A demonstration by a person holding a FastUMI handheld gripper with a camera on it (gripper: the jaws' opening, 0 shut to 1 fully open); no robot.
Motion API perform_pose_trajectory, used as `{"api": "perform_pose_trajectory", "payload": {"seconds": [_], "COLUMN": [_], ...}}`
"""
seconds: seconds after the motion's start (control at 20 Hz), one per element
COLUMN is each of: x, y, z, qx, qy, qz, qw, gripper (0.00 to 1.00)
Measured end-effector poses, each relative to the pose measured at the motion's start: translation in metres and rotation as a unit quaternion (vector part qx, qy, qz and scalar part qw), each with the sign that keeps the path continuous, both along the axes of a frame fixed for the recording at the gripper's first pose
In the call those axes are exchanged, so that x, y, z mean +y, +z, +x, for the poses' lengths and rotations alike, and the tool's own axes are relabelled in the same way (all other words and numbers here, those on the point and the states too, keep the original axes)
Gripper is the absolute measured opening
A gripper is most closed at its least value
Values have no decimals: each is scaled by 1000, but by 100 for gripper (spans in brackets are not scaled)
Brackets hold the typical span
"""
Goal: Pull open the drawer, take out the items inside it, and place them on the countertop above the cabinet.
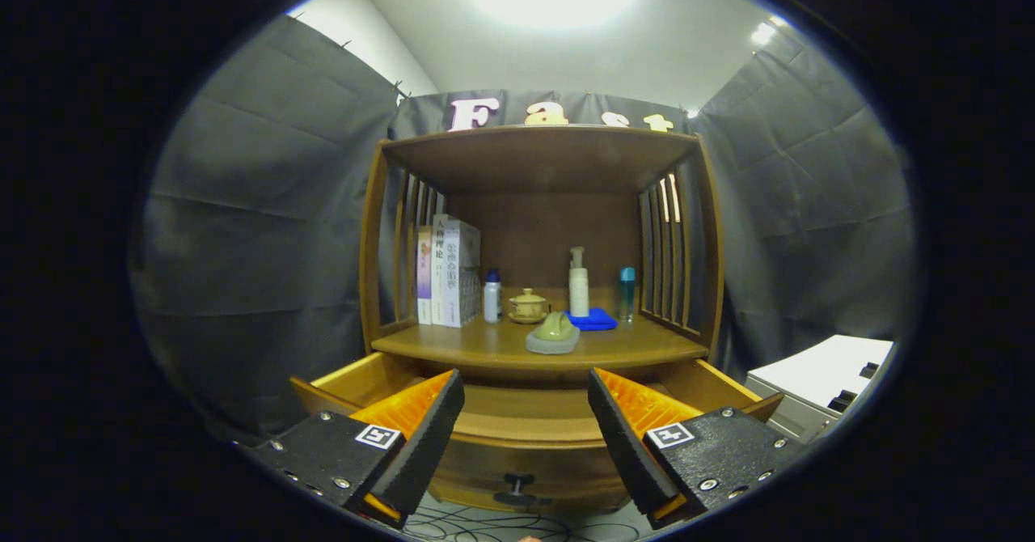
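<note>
Between the two fingers, which stand wide apart with nothing held, the gripper (525,437) looks straight at the front of the wooden cabinet (373,226). Just ahead of and below the fingertips lies the drawer (525,425), already pulled out toward the gripper, its dark knob (517,489) low on the front panel and centred between the fingers. The drawer's long axis runs crosswise, side to side, so its open well sits just beyond the tips; what lies inside is hard to make out from this low angle, and it may hold nothing. Beyond and above it is the countertop (647,348), the table for this task, carrying a green item on a grey pad (554,333), a blue cloth (593,319), bottles and books (449,271).
</note>
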State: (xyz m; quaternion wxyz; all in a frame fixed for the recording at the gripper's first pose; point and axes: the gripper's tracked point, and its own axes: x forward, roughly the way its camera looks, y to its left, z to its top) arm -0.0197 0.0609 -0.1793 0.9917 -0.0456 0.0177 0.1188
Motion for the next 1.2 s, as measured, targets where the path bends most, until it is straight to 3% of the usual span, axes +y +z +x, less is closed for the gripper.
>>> {"api": "perform_pose_trajectory", "payload": {"seconds": [0.2,0.35,0.55,1.2], "x": [0,-5,-13,-5], "y": [-50,-77,-90,-99], "z": [-2,-2,0,9], "qx": [55,82,89,81], "qy": [-4,-10,-35,-26], "qz": [29,18,14,1], "qw": [998,996,995,996], "gripper": [95,95,95,96]}}
